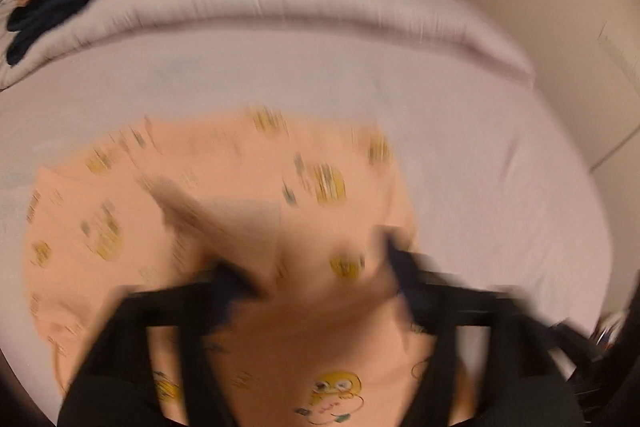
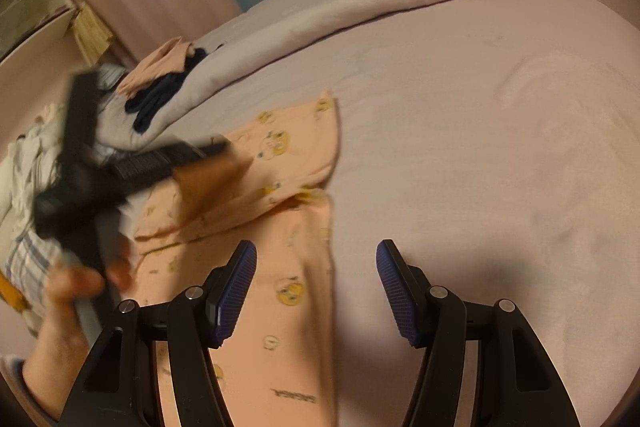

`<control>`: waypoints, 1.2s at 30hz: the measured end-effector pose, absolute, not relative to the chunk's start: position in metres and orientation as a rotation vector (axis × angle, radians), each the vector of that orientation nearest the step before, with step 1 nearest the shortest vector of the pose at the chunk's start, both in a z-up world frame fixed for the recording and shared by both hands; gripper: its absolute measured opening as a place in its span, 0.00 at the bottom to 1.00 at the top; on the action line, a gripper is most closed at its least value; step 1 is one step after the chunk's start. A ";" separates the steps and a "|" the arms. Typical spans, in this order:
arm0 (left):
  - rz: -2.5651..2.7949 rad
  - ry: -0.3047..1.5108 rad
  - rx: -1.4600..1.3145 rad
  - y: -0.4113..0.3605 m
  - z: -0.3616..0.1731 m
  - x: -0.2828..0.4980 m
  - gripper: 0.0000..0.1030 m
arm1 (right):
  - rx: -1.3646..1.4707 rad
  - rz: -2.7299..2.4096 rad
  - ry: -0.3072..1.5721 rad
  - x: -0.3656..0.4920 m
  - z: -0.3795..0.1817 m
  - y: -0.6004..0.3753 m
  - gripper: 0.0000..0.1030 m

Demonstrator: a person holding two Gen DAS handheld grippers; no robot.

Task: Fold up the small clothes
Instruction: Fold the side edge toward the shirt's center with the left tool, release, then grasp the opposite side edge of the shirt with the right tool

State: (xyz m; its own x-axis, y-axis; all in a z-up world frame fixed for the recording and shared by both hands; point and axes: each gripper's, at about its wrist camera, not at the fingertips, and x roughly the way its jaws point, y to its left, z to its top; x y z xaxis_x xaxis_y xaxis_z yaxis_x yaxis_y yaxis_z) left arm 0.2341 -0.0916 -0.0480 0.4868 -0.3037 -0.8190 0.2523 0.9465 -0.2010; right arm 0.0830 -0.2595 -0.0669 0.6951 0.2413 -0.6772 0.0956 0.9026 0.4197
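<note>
Peach garment (image 2: 280,267) with yellow cartoon-bird print lies on the bed (image 2: 480,147), on its pale lilac sheet. One part runs lengthwise toward the right gripper; a second part is folded across it at an angle, on the far side.

Left gripper (image 1: 320,267): left wrist view heavily motion-blurred. Peach fabric is bunched up between its two fingers (image 1: 232,283), with a raised flap showing a darker underside. Jaws appear closed on the garment, though blur hides the contact. In the right wrist view this gripper (image 2: 192,163) sits at the garment's left edge, a lifted flap at its tip, and a bare hand (image 2: 68,307) grips its handle.

Right gripper (image 2: 316,291): jaws wide apart, nothing between them. Its left blue pad (image 2: 236,291) is over the garment's near part; the other is over bare sheet.

Beyond the garment, a folded lilac duvet (image 2: 360,3) crosses the bed. On its left end sits a small pile: another peach piece (image 2: 160,67) on dark navy clothing (image 2: 156,103).
</note>
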 end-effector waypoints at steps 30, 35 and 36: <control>-0.099 0.991 -0.388 0.120 -0.082 0.177 0.96 | -0.029 0.453 0.874 0.207 -0.066 -0.091 0.60; -0.108 0.996 -0.380 0.126 -0.083 0.171 0.96 | -0.102 0.402 0.916 0.216 -0.082 -0.082 0.24; -0.110 0.996 -0.380 0.129 -0.081 0.168 0.96 | -0.091 0.401 0.925 0.214 -0.083 -0.085 0.18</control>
